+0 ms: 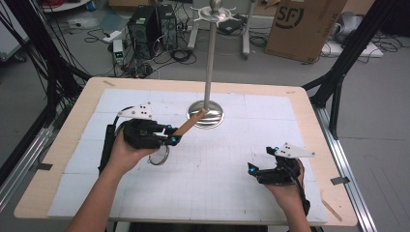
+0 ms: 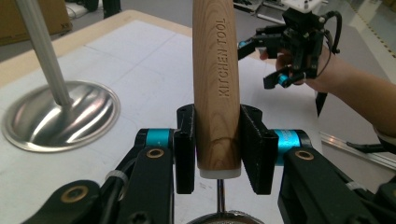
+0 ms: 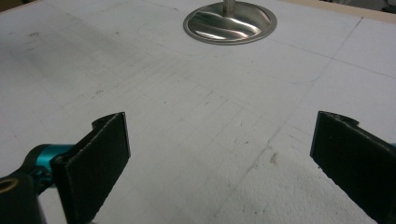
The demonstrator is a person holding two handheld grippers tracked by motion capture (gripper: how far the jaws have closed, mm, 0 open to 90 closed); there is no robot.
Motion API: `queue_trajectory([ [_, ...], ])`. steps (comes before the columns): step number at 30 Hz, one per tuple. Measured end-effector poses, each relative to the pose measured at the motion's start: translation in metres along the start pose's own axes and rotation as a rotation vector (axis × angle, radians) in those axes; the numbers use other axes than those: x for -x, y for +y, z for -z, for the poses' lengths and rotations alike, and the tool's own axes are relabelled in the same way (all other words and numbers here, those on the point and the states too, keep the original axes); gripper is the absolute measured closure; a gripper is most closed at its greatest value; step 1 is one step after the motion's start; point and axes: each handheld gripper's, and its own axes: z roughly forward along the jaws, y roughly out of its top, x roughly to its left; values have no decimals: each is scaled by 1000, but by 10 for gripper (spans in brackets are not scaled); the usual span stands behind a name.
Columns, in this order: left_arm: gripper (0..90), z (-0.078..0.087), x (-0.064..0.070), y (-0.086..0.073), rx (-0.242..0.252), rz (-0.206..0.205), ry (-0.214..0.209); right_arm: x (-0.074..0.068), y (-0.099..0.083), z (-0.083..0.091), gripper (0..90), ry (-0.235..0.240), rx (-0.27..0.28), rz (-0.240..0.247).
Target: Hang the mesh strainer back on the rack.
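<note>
The wooden handle [image 2: 216, 88] of a small strainer [image 1: 159, 154] is clamped between the jaws of the left gripper [image 1: 162, 135] near its lower end, seemingly so that the free tip can be raised toward the metal stand [image 1: 209, 58] at centre top of the high view, probably for hanging. The handle is seen just left of centre there, slanting up to the stand's round base [image 1: 212, 118]. It is pale, grained wood stamped "KITCHEN TOOL", with a wire stem and metal rim below. The right gripper [image 1: 263, 171] is held aside at lower right, jaws spread wide and empty.
</note>
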Motion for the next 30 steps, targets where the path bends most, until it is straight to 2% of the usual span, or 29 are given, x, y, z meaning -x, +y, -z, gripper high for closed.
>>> queue_trajectory([
  [8, 687, 7, -9, 24, 43, -9, 21, 1, 0, 0, 36, -2, 2, 2],
  [12, 687, 10, -13, 36, 62, -29, 41, 1, 0, 0, 36, -2, 1, 5],
  [17, 687, 14, -18, 51, 97, -18, 59, 1, 0, 0, 36, -4, 2, 5],
  [23, 687, 18, -24, 65, 126, -31, 82, 1, 1, 0, 36, -2, 6, 3],
  [30, 687, 21, -32, 82, 132, -41, 95, 1, 1, 1, 36, -2, 6, 1],
])
